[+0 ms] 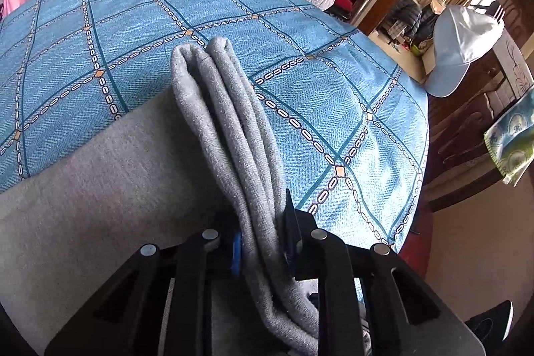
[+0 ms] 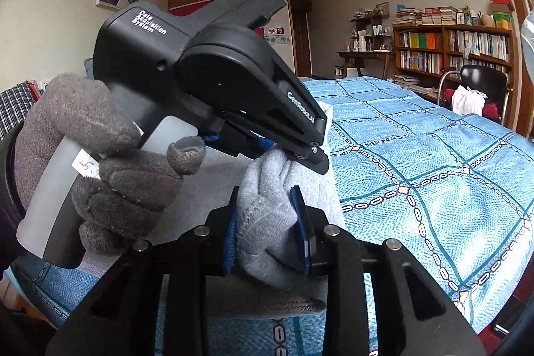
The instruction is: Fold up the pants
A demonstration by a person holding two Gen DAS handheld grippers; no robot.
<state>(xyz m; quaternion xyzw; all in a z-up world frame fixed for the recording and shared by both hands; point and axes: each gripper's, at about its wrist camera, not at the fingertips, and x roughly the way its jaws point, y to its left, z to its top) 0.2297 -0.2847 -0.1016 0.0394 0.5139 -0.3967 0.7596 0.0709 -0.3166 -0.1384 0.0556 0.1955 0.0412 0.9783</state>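
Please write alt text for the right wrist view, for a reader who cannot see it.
The right gripper is shut on a bunched fold of grey pants above a bed with a blue patterned cover. The left gripper, held by a gloved hand, clamps the same fabric just behind.

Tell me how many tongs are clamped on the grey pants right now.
2. The left tongs pinch a bunched fold of the grey pants over the blue bedspread. The right tongs grip the same fabric just below them.

Soft grey knit pants (image 1: 230, 129) on woven, textured blue bedspread (image 1: 133, 32)
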